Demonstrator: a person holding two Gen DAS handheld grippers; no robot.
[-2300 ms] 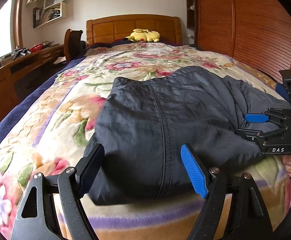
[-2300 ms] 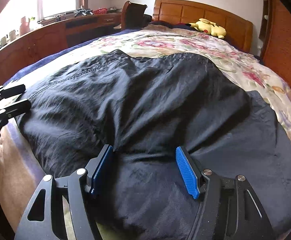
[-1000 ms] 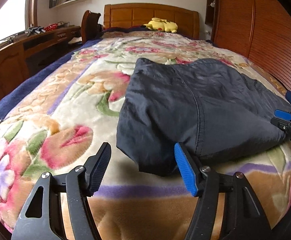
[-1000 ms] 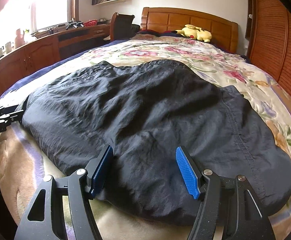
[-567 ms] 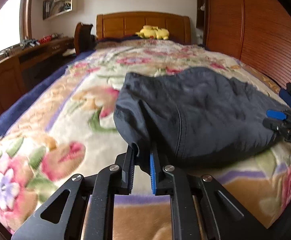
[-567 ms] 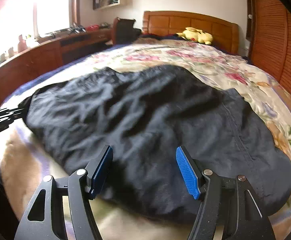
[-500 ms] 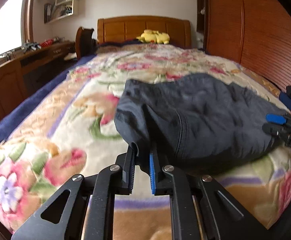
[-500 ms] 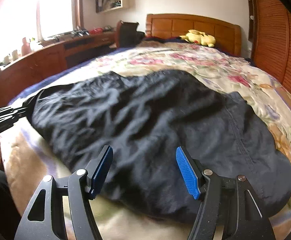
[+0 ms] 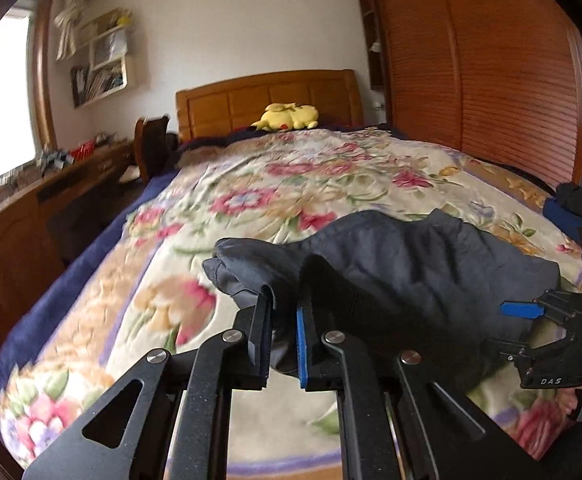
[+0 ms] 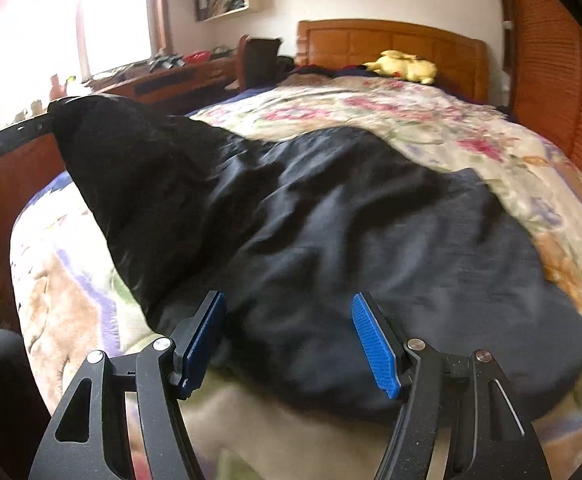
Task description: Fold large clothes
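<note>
Left wrist view shows the left tongs (image 9: 283, 334) clenched on a corner of the dark garment (image 9: 411, 276) on the floral bed (image 9: 291, 184); "DAS" reads on the right tongs (image 9: 519, 322). Right wrist view shows the right tongs (image 10: 291, 336) released over the garment's near edge, that corner lifted.

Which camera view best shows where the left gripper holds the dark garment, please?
The left wrist view: the left gripper has its jaws shut on a bunched corner of the dark garment. The right wrist view shows that corner lifted, the gripper mostly cropped.
</note>
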